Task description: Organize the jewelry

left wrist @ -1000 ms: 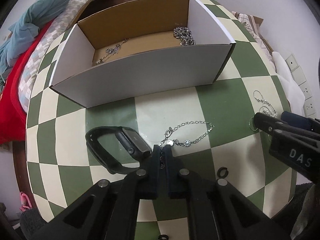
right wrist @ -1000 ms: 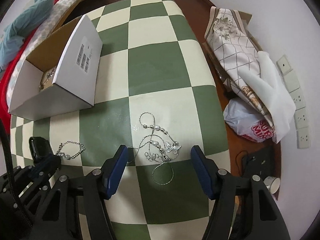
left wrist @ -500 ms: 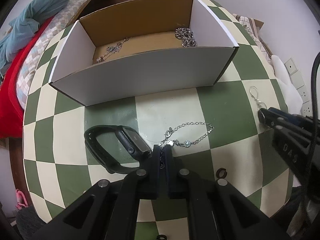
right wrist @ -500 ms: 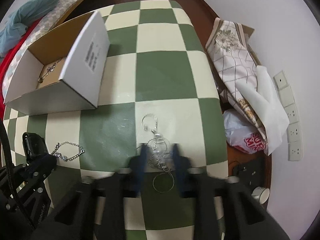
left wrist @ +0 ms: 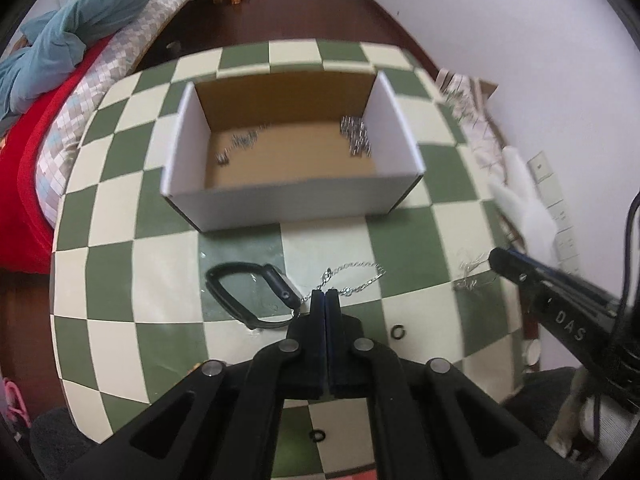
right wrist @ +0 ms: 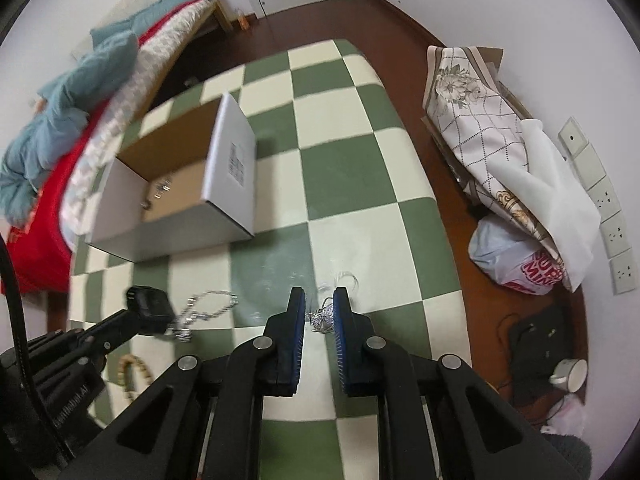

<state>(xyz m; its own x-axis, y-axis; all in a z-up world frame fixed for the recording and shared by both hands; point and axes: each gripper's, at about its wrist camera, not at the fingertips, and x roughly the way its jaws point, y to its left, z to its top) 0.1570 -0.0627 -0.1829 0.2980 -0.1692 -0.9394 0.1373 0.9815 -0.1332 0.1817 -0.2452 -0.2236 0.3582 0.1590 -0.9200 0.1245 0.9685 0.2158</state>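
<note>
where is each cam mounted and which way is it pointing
Left wrist: sits on the left gripper, faces across the checkered table toward the open box; its shut fingers show, with the right gripper entering at right.
Right wrist: sits on the right gripper, faces the butterfly necklace; the left gripper shows lower left.
Both share the box, the silver bracelet and the black watch.

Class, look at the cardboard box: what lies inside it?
Inside the box, two silvery chain pieces: one near the left wall, one at the right. The front wall hides the nearest floor strip.
</note>
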